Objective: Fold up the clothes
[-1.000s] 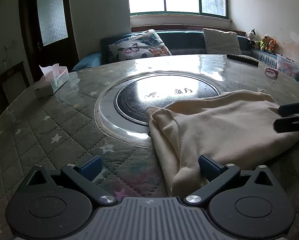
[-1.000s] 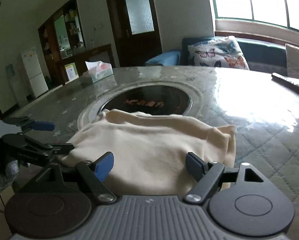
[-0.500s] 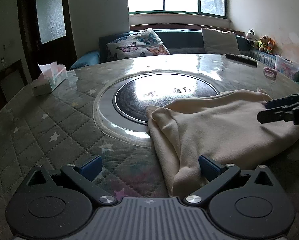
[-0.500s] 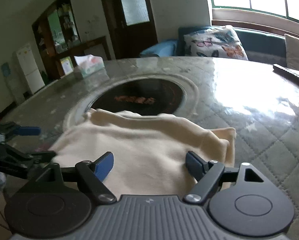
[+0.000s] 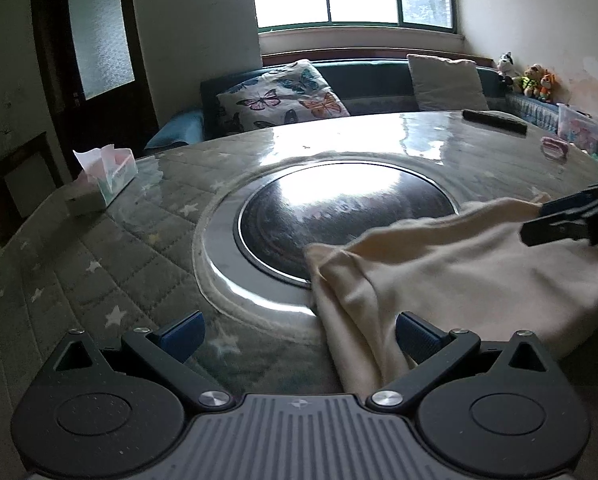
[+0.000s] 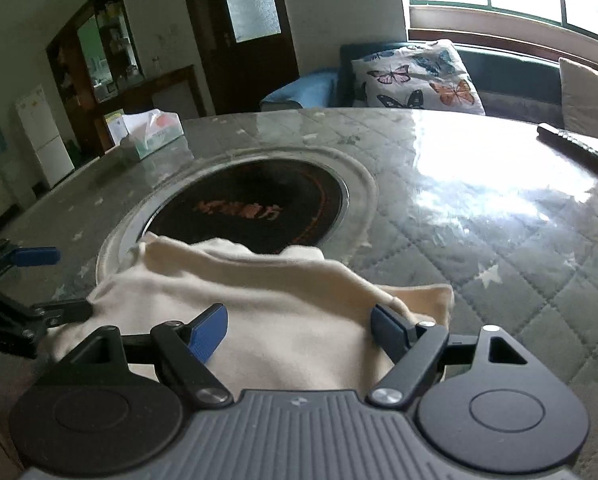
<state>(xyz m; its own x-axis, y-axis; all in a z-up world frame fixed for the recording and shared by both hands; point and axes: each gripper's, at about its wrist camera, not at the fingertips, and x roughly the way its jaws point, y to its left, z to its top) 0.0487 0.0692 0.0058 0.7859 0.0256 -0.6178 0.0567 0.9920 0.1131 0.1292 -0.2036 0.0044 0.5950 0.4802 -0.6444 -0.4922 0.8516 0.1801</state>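
Observation:
A cream garment (image 5: 459,272) lies rumpled on the round table, its far edge over the rim of the black hob (image 5: 339,216). My left gripper (image 5: 299,334) is open at the garment's left edge, and only its right finger (image 5: 417,338) is over the fabric. My right gripper (image 6: 299,328) stands wide open low over the same garment (image 6: 279,308), with fabric lying between its fingers and not pinched. Each gripper shows in the other's view: the right gripper (image 5: 571,220) at the far right, the left gripper (image 6: 49,282) at the far left.
A tissue box (image 5: 103,180) sits at the table's left. A dark remote (image 5: 495,120) and a small pink thing (image 5: 555,148) lie at the far right. The quilted table (image 6: 499,280) has a glossy cover. A sofa with cushions (image 5: 283,96) stands behind.
Both grippers have shifted across the table, jaws unchanged. The right gripper now reaches further in over the garment, whose far edge looks more bunched.

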